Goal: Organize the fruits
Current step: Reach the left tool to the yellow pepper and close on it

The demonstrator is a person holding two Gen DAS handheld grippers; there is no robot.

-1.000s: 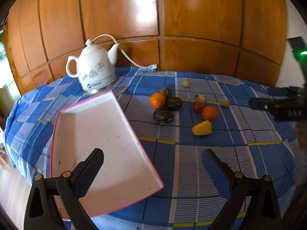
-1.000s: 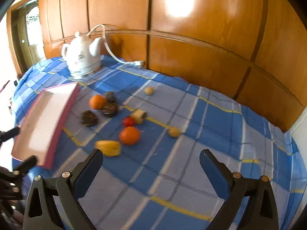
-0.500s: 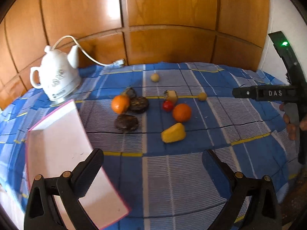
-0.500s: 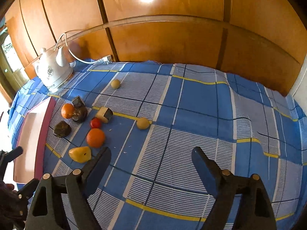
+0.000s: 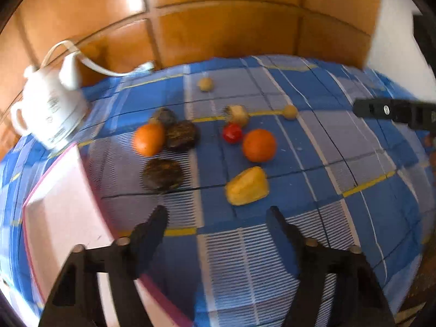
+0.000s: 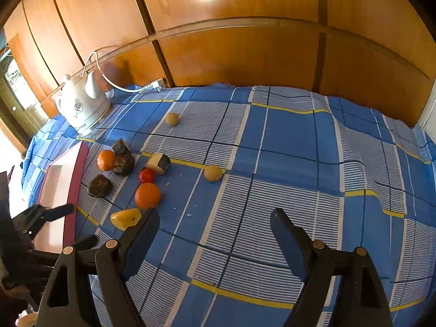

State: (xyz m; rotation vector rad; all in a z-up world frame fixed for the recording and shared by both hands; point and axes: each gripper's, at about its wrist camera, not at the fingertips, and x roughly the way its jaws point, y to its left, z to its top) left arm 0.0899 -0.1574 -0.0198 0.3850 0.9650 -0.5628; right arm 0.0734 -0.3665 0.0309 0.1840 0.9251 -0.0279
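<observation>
Several fruits lie on the blue checked cloth: a yellow fruit [image 5: 247, 185] [image 6: 126, 218], a big orange [image 5: 259, 145] [image 6: 147, 195], a smaller orange [image 5: 148, 139] [image 6: 106, 160], a red tomato [image 5: 232, 133] [image 6: 147, 175], dark brown fruits [image 5: 163, 174] [image 6: 99, 185] and two small tan balls [image 5: 290, 111] [image 6: 212, 173]. A pink-rimmed white tray [image 5: 62, 218] [image 6: 58, 188] lies to their left. My left gripper [image 5: 216, 218] is open and empty, just short of the yellow fruit. My right gripper [image 6: 215, 220] is open and empty above the cloth, right of the fruits.
A white electric kettle [image 5: 51, 109] [image 6: 81, 106] with a cord stands at the back left by the wooden panel wall [image 6: 245, 41]. A cut wedge of fruit [image 6: 159, 163] lies beside the tomato. The left gripper shows at the left edge of the right wrist view [image 6: 41, 215].
My left gripper has swung right and moved closer to the fruits, off the tray. My right gripper has turned right and come a little closer. Both stayed open.
</observation>
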